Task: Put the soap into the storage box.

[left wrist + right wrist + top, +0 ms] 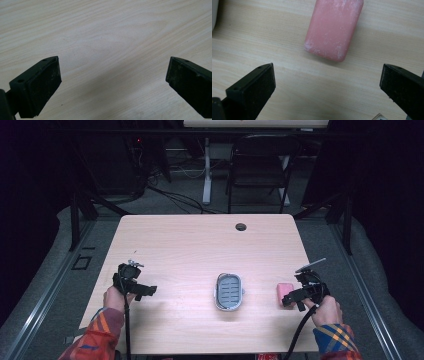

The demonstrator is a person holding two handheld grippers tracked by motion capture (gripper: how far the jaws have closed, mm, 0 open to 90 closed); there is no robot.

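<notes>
Right gripper (pixel 327 82) is held spread wide just short of the pink soap bar (pixel 334 28), presumably for straddling it; the grey dish (pixel 229 291) lies alongside. Left gripper (pixel 112 82) is parked agape over bare table (pixel 105 30).

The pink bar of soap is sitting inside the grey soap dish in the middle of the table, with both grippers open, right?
Not quite. The pink rectangular bar of soap lies on the bare wooden table, right of the grey oval soap dish, as the high view shows. Both grippers are open.

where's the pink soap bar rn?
In the high view the pink soap bar lies flat on the table's right side, between the grey soap dish and the open right gripper.
</notes>
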